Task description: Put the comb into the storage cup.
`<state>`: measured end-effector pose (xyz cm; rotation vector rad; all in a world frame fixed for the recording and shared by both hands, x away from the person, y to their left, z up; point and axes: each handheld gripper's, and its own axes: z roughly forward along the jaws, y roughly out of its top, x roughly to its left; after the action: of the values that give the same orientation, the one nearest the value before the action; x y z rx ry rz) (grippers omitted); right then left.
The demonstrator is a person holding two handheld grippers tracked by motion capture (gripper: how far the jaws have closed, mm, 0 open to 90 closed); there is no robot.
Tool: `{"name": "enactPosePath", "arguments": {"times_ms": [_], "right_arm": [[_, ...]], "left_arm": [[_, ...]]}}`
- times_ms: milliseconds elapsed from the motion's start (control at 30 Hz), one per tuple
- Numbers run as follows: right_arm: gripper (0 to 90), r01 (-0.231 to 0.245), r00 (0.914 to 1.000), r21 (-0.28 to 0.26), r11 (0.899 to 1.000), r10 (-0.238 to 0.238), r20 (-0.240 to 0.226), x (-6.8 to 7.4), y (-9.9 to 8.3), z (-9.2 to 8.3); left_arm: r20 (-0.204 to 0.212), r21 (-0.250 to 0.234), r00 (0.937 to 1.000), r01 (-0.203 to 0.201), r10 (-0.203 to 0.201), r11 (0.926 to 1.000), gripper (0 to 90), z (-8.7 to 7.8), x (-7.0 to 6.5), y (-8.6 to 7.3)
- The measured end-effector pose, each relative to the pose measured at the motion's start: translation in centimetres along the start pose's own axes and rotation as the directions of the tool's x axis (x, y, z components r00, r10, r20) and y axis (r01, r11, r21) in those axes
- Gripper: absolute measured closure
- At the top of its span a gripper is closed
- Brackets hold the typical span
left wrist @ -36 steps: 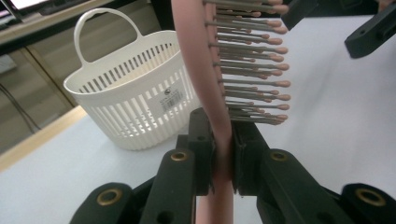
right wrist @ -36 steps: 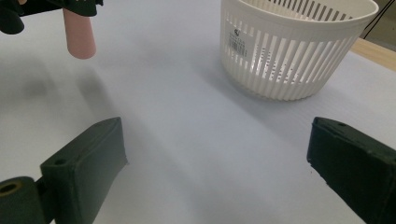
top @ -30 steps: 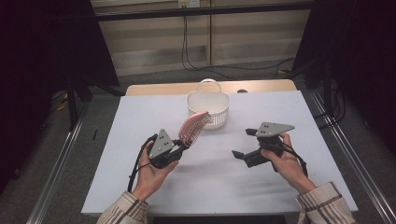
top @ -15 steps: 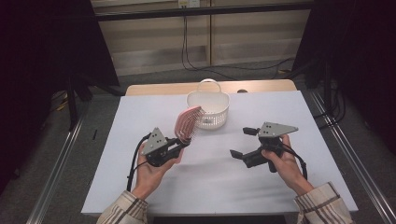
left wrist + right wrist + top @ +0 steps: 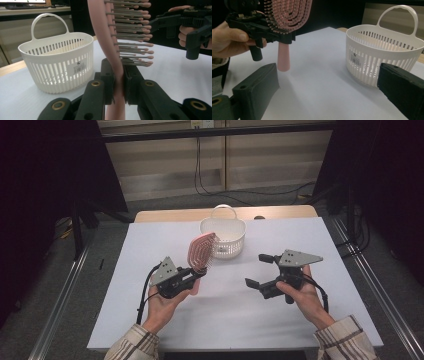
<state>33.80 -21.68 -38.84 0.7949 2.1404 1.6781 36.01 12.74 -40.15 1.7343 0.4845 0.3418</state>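
A pink hairbrush point(image 5: 202, 251) stands upright over the white table, its bristled head up and its handle end point(image 5: 283, 60) pointing down. My left gripper point(image 5: 195, 276) is shut on its neck; in the left gripper view the black pads point(image 5: 108, 80) press the pink stem point(image 5: 118, 82) from both sides. A white slotted basket point(image 5: 226, 236) with a loop handle sits behind the brush, apart from it. My right gripper point(image 5: 260, 271) is held to the right of the brush, jaws wide apart with nothing between them point(image 5: 329, 92).
The white table top point(image 5: 230, 305) ends in a wooden strip point(image 5: 165, 215) at the far edge. Metal rails point(image 5: 60, 320) run along both sides of the table. Cables trail from each gripper toward the person's sleeves.
The left gripper tilted the brush more upright and shifted slightly left and nearer. The right gripper moved little.
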Motion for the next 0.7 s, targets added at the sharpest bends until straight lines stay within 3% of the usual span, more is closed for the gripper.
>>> {"name": "enactPosePath", "arguments": {"times_ms": [100, 367, 700], "right_arm": [[3.2, -0.001, 1.0000, -0.014, 1.000, 0.000, -0.006, 0.0, 0.1, 0.0], [2.5, 0.031, 0.9992, -0.043, 0.999, -0.032, -0.023, 0.6, 0.6, 0.4], [2.1, 0.022, 0.9968, -0.091, 0.996, -0.028, -0.075, 1.3, 1.3, 1.0]], "left_arm": [[0.012, -0.010, 0.9997, 0.020, -0.020, 0.9997, 80.8, 0.2, -0.2, -0.1], [0.050, -0.015, 0.9987, 0.004, -0.004, 0.9999, 80.8, 0.7, -0.6, -0.2], [0.090, -0.013, 0.9959, -0.004, 0.005, 0.9999, 80.8, 1.4, -1.0, -0.5]]}}
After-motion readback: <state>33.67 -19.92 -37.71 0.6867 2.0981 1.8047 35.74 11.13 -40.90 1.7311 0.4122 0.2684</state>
